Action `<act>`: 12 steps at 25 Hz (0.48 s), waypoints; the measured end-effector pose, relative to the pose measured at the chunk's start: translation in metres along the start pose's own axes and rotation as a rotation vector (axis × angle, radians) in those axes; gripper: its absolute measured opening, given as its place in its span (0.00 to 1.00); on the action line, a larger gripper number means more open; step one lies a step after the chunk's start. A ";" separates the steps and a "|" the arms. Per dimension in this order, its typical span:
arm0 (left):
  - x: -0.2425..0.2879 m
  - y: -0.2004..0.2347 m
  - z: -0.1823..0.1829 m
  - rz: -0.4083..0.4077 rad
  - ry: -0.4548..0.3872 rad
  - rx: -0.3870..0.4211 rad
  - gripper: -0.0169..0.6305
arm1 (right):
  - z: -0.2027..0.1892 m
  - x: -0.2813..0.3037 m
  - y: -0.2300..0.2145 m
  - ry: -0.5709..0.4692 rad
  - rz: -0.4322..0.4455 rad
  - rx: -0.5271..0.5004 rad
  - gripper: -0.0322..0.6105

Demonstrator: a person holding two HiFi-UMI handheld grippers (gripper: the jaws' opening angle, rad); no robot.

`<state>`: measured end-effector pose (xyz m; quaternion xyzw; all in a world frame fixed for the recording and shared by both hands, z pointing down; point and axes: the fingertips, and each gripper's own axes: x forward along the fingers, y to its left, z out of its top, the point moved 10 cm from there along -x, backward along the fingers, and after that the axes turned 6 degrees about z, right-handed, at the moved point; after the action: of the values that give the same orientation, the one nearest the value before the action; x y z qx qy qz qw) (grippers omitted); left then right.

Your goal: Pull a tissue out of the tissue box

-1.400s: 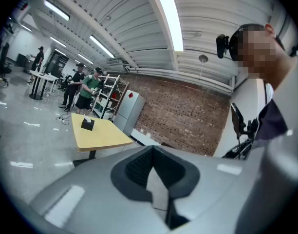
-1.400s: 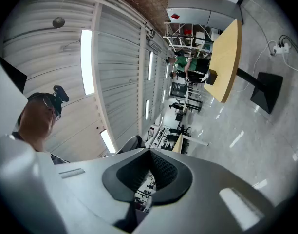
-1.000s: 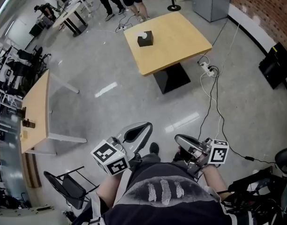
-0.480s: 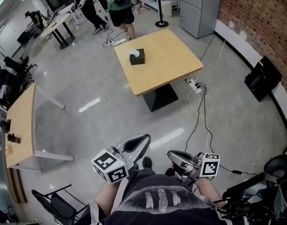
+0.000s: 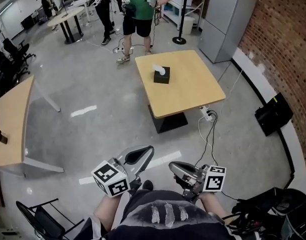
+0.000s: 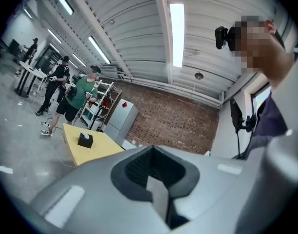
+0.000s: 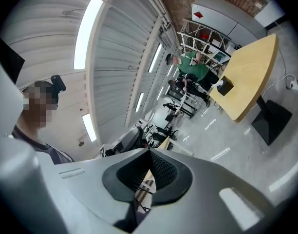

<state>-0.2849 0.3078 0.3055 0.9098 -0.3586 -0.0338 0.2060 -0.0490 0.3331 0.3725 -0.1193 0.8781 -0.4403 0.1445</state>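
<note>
The black tissue box (image 5: 161, 76), with a white tissue standing out of its top, sits on a square wooden table (image 5: 193, 91) far ahead across the grey floor. It also shows small in the left gripper view as the tissue box (image 6: 84, 140) and in the right gripper view as the tissue box (image 7: 225, 86). My left gripper (image 5: 144, 152) and right gripper (image 5: 174, 165) are held level close to my body, far short of the table. Both are shut with nothing between their jaws. Their shut pads fill the bottom of both gripper views, the left gripper (image 6: 156, 189) and the right gripper (image 7: 143, 173).
Two people (image 5: 142, 9) stand just beyond the table. A grey cabinet (image 5: 227, 23) and a brick wall (image 5: 283, 39) lie at the right. A power strip with cables (image 5: 208, 116) lies by the table's foot. Another wooden table (image 5: 10, 126) is at the left, a folding chair (image 5: 40, 220) at the bottom left.
The table with the tissue box has come lower and nearer in the head view as I moved toward it. Both grippers stay shut in front of my body.
</note>
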 end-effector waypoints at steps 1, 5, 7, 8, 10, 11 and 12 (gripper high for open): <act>-0.006 0.009 0.002 0.006 -0.012 -0.005 0.03 | 0.001 0.009 -0.002 0.011 -0.002 0.004 0.04; -0.029 0.044 0.007 0.032 -0.053 -0.050 0.03 | 0.005 0.043 -0.004 0.078 -0.027 -0.014 0.04; -0.036 0.059 0.006 0.038 -0.070 -0.074 0.03 | 0.005 0.056 -0.006 0.107 -0.032 -0.011 0.04; -0.039 0.064 0.007 0.039 -0.078 -0.082 0.03 | 0.005 0.062 -0.007 0.112 -0.026 -0.004 0.04; -0.042 0.071 0.010 0.035 -0.094 -0.090 0.03 | 0.005 0.072 -0.008 0.115 -0.010 0.011 0.04; -0.043 0.072 0.011 0.033 -0.100 -0.092 0.03 | 0.005 0.076 -0.008 0.123 -0.007 0.014 0.04; -0.045 0.073 0.013 0.033 -0.102 -0.096 0.03 | 0.005 0.081 -0.008 0.138 -0.006 0.014 0.04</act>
<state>-0.3676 0.2852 0.3193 0.8900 -0.3817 -0.0940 0.2311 -0.1218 0.2974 0.3634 -0.0901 0.8826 -0.4539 0.0833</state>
